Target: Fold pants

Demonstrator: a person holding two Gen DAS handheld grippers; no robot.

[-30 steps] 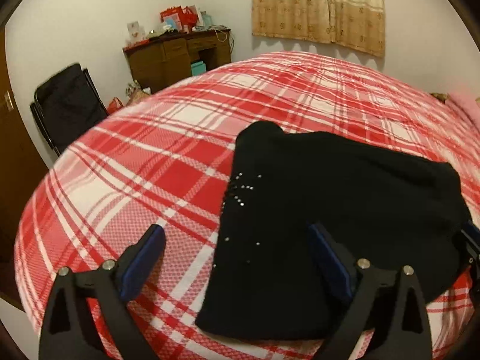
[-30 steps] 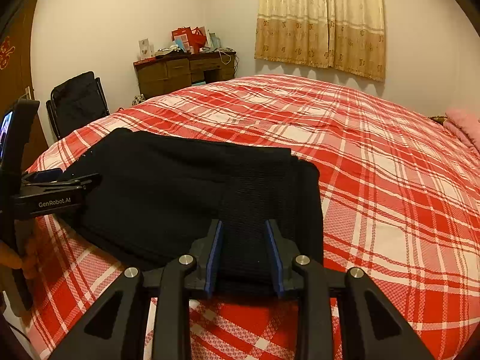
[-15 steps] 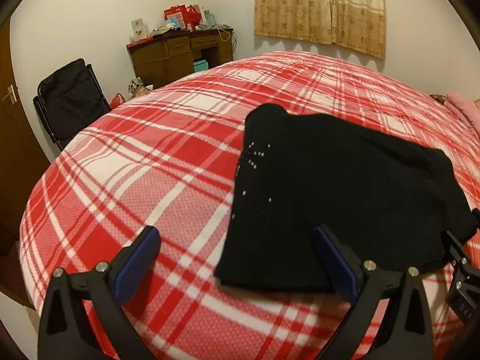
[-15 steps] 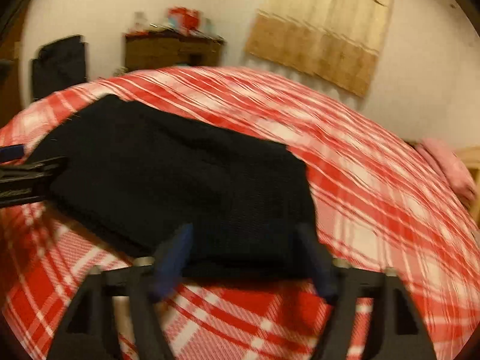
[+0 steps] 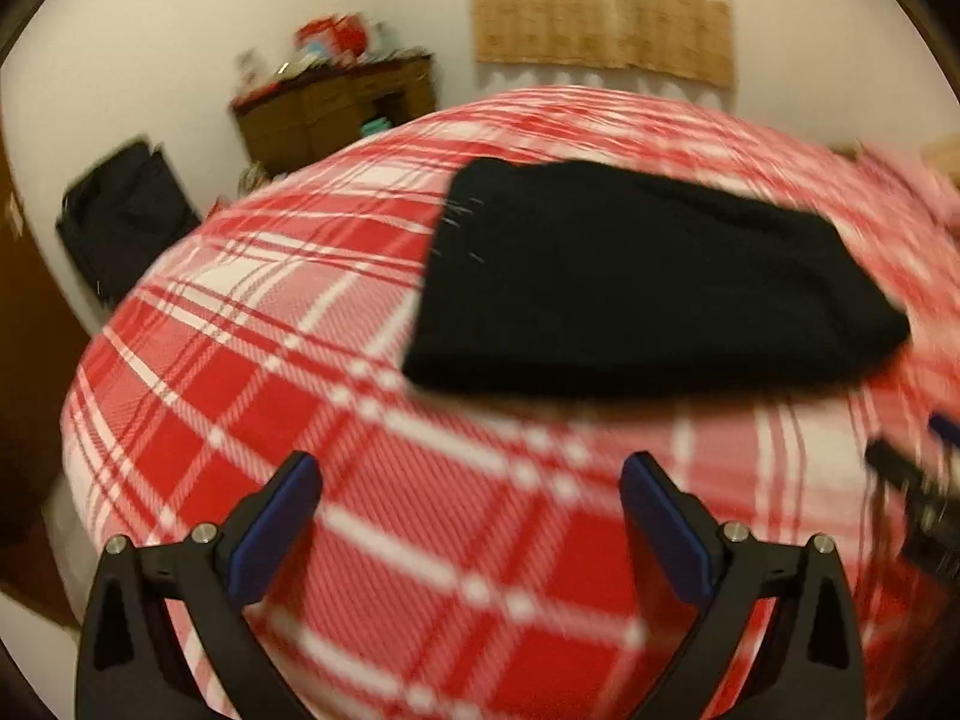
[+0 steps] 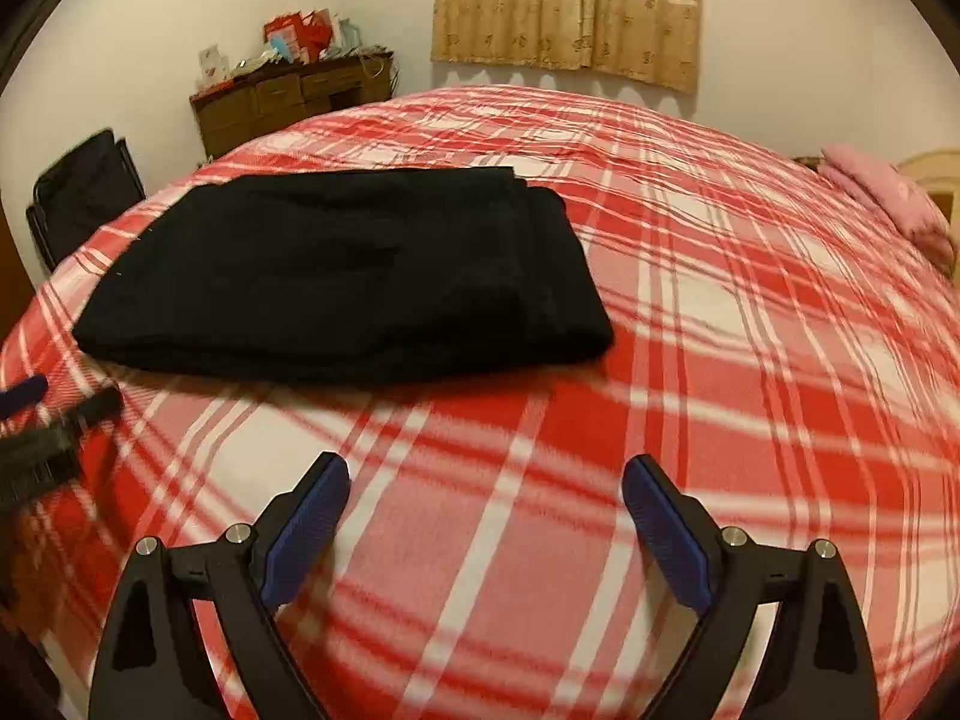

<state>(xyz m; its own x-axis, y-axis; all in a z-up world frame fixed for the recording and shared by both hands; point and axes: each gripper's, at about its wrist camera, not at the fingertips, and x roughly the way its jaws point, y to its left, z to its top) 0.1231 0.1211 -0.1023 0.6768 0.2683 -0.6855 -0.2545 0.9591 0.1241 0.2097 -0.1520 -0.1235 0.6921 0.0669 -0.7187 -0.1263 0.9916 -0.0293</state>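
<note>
While both pairs of fingers [image 5: 471,531] [image 6: 486,531] hang spread and empty, the folded pants [image 6: 342,276] lie ahead of them on the bed [image 6: 720,330]; draw back level, without snagging an edge.

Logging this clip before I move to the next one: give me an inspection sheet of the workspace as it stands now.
Surface: bed with red and white plaid blanket, flat around the garment.
Job's things: black pants lying folded into a compact rectangle, touched by neither gripper.
Clutter: nothing seen on the blanket besides the pants; pink pillow at the far right edge.
Grippers: left gripper and right gripper both hold jaws wide apart, empty, on the near side of the pants.
Cables: nothing seen on the bed.
Surroundings: wooden desk piled with small items, black folding chair, beige curtain, white walls.
</note>
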